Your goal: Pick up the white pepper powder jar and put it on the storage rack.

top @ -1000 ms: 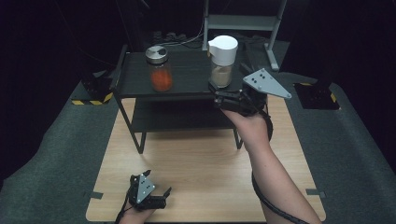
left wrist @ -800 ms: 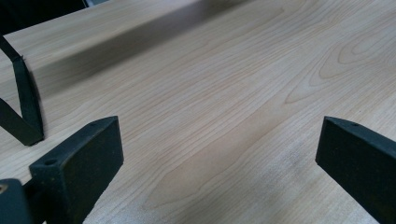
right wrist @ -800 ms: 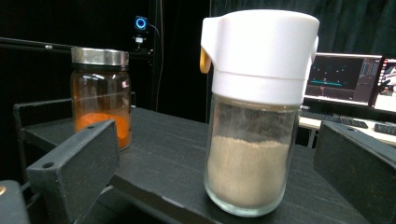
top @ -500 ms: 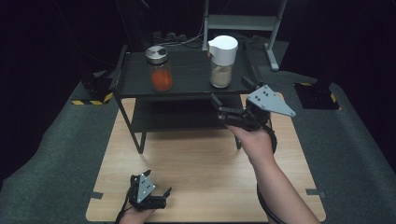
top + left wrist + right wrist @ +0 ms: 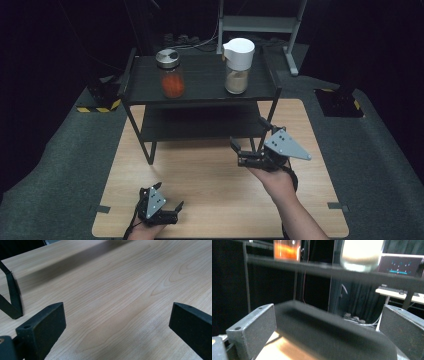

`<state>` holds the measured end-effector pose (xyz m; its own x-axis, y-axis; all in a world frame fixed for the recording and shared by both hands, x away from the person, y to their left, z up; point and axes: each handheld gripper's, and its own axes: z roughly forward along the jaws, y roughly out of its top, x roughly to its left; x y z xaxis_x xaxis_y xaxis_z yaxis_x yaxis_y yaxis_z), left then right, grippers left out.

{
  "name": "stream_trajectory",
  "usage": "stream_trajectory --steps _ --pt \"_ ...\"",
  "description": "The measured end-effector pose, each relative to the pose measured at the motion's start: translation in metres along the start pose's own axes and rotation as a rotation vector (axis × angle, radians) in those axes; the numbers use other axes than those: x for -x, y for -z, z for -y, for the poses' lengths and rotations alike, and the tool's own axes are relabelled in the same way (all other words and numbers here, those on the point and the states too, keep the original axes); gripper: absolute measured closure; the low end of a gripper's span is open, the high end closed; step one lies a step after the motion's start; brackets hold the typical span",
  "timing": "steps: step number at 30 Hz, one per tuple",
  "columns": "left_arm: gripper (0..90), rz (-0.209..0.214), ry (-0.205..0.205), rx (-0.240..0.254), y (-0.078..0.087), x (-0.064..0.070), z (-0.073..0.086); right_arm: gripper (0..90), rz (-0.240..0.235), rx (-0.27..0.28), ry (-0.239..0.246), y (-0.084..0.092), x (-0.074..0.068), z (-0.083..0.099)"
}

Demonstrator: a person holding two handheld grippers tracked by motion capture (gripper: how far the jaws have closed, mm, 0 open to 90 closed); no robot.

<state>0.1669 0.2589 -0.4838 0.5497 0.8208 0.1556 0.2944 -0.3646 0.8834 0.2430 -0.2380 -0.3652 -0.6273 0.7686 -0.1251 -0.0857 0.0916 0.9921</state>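
While two jars [image 5: 171, 73] top the rack [image 5: 200, 95] — both hand-held grippers [image 5: 250, 150] (empty) gape.

A dark lab: black curtains, hazard-taped floor stands [image 5: 100, 95], and a monitor [image 5: 400, 266] on a desk.

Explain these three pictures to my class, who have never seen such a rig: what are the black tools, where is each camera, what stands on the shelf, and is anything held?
No robot is here. A person holds a hand tool with two black jaws in each hand: the left gripper and the right gripper. The high view looks down from above the person's side of the wooden table. The other two pictures come from cameras riding on the grippers, looking along their jaws.

On the table stands a black two-level shelf. Its top carries a jar with orange contents and a white-lidded jar of pale powder.

Both grippers are open and hold nothing. The left one is low over the table; the right one points toward the shelf.
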Motion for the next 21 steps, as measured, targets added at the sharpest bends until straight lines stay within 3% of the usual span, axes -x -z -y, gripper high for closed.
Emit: stream_trajectory --steps 11,21 --pt "1.2 0.002 -0.002 0.007 -0.001 -0.001 0.001 0.0 0.011 -0.096 -0.002 0.023 -0.003 0.054" --pt "1.3 0.004 -0.007 0.013 0.0 -0.001 0.002 0.0 0.016 -0.219 0.002 0.037 -0.005 0.094"
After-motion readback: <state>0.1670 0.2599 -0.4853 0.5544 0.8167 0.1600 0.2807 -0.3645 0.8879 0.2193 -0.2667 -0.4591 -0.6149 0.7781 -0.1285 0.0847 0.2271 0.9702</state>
